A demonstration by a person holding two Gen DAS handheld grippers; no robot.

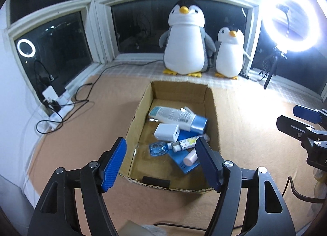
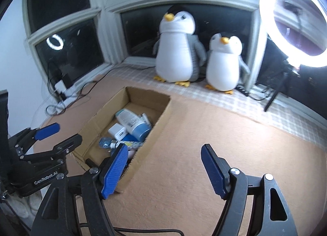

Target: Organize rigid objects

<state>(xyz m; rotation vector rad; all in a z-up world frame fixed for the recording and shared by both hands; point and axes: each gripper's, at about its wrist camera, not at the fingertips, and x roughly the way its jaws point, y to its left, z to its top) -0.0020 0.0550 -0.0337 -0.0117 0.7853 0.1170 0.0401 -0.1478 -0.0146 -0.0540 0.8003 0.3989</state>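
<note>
An open cardboard box lies on the tan mat. Inside are a white lotion bottle with a blue cap, a white charger, a patterned tube, a pink tube, a flat blue case and a clear blue packet. My left gripper hangs open over the box's near end, holding nothing. My right gripper is open and empty over the mat, to the right of the box. Each gripper shows at the edge of the other's view.
Two plush penguins sit on the window ledge behind the box. A lit ring light on a tripod stands at the far right. A power strip with tangled cables lies at the left by the window.
</note>
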